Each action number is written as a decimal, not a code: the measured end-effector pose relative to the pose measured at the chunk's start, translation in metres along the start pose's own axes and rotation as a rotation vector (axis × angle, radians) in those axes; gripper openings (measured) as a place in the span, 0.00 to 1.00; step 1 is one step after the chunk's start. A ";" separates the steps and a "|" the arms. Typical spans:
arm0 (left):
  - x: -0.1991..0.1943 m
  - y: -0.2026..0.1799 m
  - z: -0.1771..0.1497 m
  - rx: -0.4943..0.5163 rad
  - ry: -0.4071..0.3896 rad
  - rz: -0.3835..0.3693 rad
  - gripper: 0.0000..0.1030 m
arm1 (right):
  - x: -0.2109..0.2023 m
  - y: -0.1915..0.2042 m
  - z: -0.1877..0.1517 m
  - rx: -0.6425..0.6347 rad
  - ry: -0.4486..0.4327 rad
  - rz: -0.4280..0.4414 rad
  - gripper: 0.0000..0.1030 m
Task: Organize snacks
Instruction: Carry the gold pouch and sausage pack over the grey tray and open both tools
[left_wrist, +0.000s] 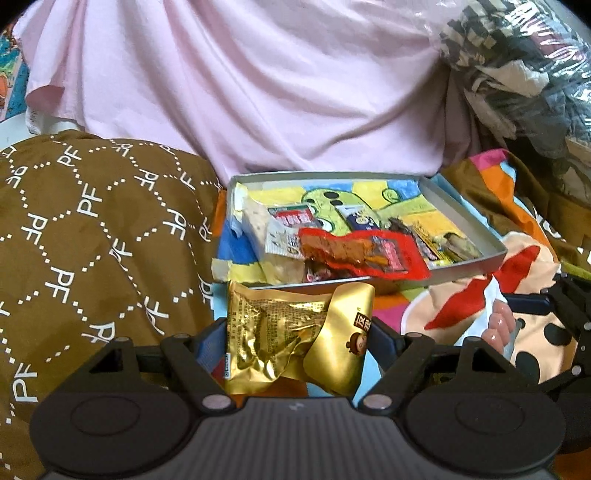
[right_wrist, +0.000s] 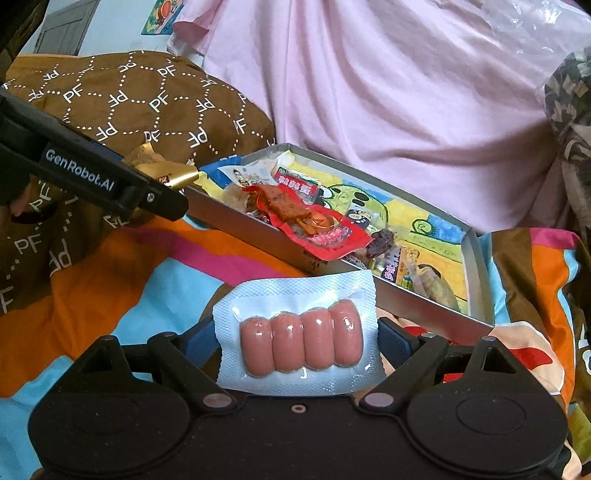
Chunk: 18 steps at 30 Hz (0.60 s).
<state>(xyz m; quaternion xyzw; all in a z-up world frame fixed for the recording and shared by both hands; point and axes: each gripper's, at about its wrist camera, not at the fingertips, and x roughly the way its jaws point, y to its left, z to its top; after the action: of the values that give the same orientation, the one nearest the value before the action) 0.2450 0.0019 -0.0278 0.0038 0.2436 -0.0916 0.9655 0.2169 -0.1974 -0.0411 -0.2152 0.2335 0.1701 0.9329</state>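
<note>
the left tongs (left_wrist: 299, 343) pinch a gold foil snack packet (left_wrist: 291, 339) between their blue pads, holding it just short of the near wall of a shallow grey box lid (left_wrist: 469, 267). the packet is crumpled, with a small cartoon face printed on its right half. the right tongs (right_wrist: 299, 343) pinch a clear vacuum pack of four pink sausages (right_wrist: 301, 343), the sausages side by side and upright in the view, the pack's pale blue border pressed by a pad on each side. this pack hangs near the box lid's front wall, not over it.

the box lid lies on a bed with a bright cartoon sheet (right_wrist: 147, 266) of orange, pink and light blue. inside the lid, on its drawn yellow and green lining, sit several snacks: a red sachet (left_wrist: 365, 254) draped over the near rim, a whitish packet (left_wrist: 258, 229) at the left end, and darker small packets towards the right. a brown quilt printed with white letters (left_wrist: 92, 229) lies left of the lid, and a pink cloth (left_wrist: 258, 92) rises behind it.
</note>
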 end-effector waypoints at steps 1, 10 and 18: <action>0.000 0.000 0.001 -0.001 -0.005 0.004 0.80 | 0.000 0.000 0.000 0.000 -0.001 0.000 0.87; -0.002 0.005 0.004 -0.021 -0.040 0.039 0.80 | -0.002 0.001 0.003 -0.002 -0.042 -0.023 0.87; -0.002 0.012 0.013 -0.054 -0.073 0.079 0.80 | -0.005 -0.008 0.015 0.023 -0.101 -0.060 0.87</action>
<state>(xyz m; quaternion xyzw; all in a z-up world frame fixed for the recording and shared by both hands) 0.2515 0.0138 -0.0159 -0.0160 0.2102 -0.0472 0.9764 0.2211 -0.1981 -0.0244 -0.2025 0.1813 0.1503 0.9505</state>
